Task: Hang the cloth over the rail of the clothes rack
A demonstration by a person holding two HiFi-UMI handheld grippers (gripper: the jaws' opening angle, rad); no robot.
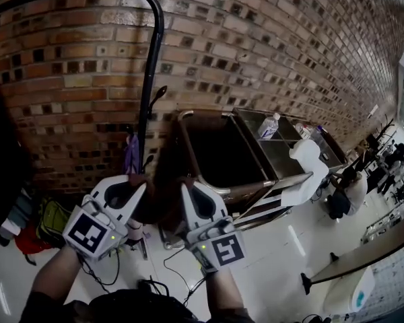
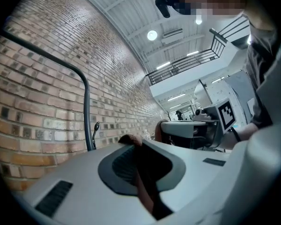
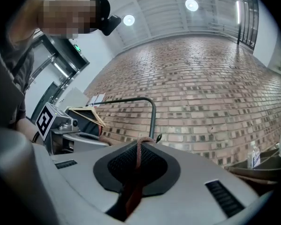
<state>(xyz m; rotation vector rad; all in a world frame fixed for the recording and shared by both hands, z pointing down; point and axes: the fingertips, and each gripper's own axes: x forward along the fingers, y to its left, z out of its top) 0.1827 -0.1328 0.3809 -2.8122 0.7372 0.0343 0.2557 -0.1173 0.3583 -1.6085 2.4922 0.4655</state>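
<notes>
Big brick wall (image 1: 74,79) at the back, and the black clothes rack (image 1: 151,59) has its rail arching high above both hands. The brown cloth (image 1: 163,200) is stretched between the two grippers, well below that rail. The left gripper (image 1: 131,192) is clamped tight on one edge, and the right gripper (image 1: 188,194) pinches a thin fold of the other. I'd raise both evenly, keep it taut, clear the rail, then lower. Can't tell how much cloth dangles underneath because it's dark there, and the rail's left end is cut off.
</notes>
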